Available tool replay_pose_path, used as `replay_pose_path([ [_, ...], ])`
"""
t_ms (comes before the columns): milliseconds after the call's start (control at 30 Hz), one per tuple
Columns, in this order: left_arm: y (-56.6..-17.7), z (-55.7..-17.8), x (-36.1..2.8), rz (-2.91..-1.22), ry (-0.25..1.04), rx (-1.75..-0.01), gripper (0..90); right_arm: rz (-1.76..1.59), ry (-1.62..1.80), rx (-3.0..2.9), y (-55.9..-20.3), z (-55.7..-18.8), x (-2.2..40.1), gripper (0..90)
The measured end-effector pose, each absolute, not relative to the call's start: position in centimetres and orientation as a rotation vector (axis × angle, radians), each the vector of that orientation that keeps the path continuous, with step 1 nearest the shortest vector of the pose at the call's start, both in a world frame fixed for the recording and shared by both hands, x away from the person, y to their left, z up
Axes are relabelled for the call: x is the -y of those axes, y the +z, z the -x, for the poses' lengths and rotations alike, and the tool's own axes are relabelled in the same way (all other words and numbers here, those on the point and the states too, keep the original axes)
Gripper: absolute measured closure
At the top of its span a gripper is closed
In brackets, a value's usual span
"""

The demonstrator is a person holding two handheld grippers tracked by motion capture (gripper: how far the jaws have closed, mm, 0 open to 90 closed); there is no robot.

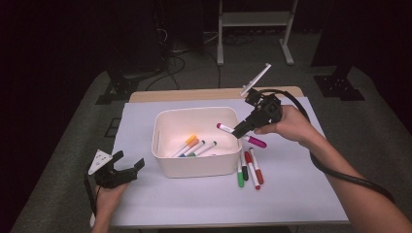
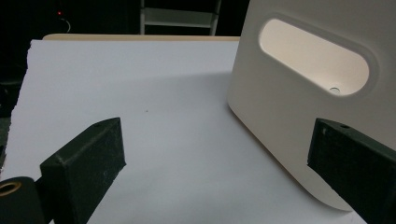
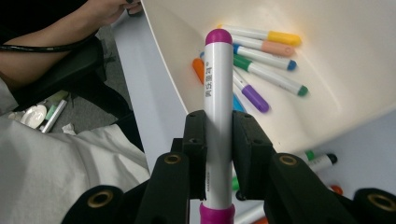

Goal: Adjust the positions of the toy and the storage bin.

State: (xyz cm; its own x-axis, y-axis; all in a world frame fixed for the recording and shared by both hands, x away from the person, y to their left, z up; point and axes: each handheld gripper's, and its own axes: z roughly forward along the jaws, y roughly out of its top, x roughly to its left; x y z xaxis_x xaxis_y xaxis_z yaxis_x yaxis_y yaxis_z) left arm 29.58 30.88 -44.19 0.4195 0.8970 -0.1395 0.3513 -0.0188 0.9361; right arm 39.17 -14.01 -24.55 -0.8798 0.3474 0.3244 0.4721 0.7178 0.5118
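Observation:
A white bin (image 1: 194, 167) stands mid-table with several coloured markers (image 1: 194, 146) lying in it. My right gripper (image 1: 238, 132) hovers over the bin's right rim, shut on a white marker with magenta ends (image 1: 224, 128). In the right gripper view the marker (image 3: 218, 79) stands up between the pads of the right gripper (image 3: 218, 135), above the bin's markers (image 3: 261, 51). My left gripper (image 1: 128, 165) rests open at the near left of the bin, nothing between its fingers. In the left gripper view its pads (image 2: 88, 158) stand wide apart, facing the bin's handle cutout (image 2: 313, 60).
Three loose markers, green (image 1: 240, 178), dark and red (image 1: 256, 171), lie on the pale sheet (image 1: 291, 194) just right of the bin. A metal stand (image 1: 252, 19) and cables sit on the floor beyond the table's far edge.

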Motion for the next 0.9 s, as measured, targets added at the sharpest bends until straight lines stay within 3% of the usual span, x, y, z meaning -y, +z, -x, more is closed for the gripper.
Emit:
replay_pose_path([
  [367,-44.2,-29.6,-31.0,-1.581,0.631,-1.123,2.6,0.531,-0.799,2.754,-24.9,-40.2,8.3,75.3],
  [900,-44.2,-29.7,-31.1,-1.578,0.63,-1.12,2.6,0.459,-0.709,2.772,-27.1,-41.1,3.2,75.3],
])
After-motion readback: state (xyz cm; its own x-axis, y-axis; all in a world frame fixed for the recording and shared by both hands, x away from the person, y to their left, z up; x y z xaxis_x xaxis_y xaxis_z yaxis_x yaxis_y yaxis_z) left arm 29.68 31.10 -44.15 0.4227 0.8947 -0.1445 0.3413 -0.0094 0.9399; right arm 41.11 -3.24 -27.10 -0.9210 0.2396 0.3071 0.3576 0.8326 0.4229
